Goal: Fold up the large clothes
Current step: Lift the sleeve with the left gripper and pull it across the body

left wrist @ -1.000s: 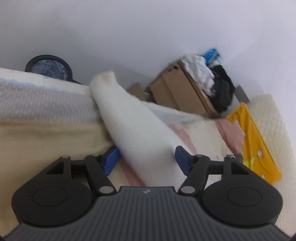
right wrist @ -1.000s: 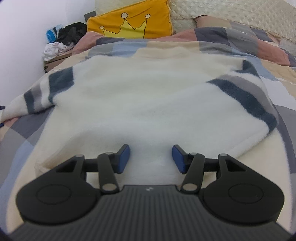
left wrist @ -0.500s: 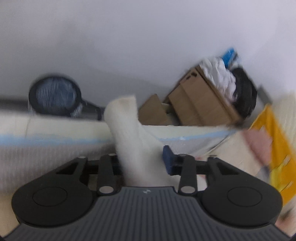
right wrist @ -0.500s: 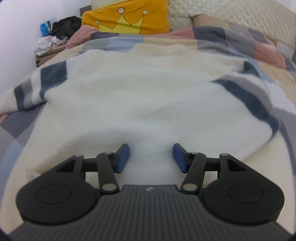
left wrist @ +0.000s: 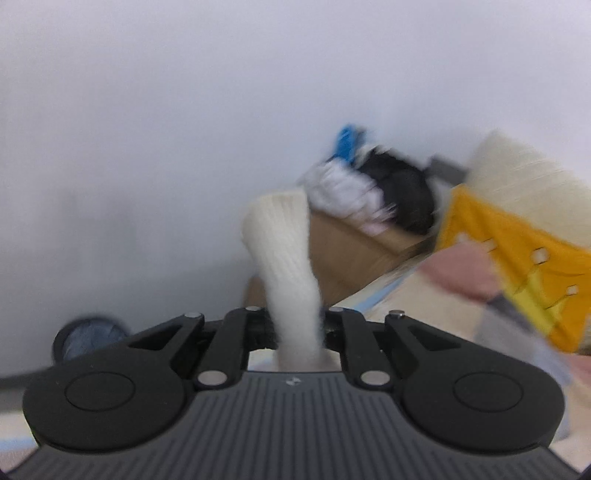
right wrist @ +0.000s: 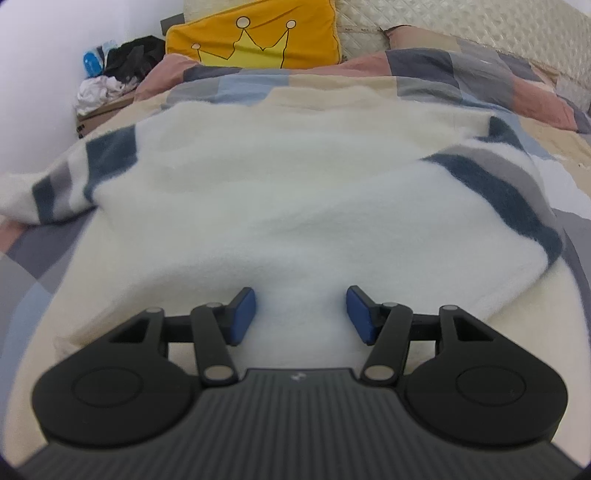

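Note:
A large cream sweater [right wrist: 295, 206] with blue and grey sleeve stripes lies spread on the patchwork bed. My right gripper [right wrist: 301, 315] is open, its blue pads [right wrist: 243, 314] resting over the sweater's near hem. My left gripper [left wrist: 297, 325] is shut on the sweater's left sleeve [left wrist: 286, 258], whose ribbed cuff stands up past the jaws, lifted off the bed. In the right wrist view that sleeve [right wrist: 66, 181] runs off the left edge.
A yellow crown cushion [right wrist: 258, 40] and quilted headboard [right wrist: 461, 26] lie at the bed's far end. A cardboard box [left wrist: 354, 251] piled with clothes stands beside the bed against the white wall. A round dark object [left wrist: 88, 338] sits low on the left.
My left gripper has closed on the sleeve and lifted it, swinging toward the wall. My right gripper has stayed open over the hem, nearly still.

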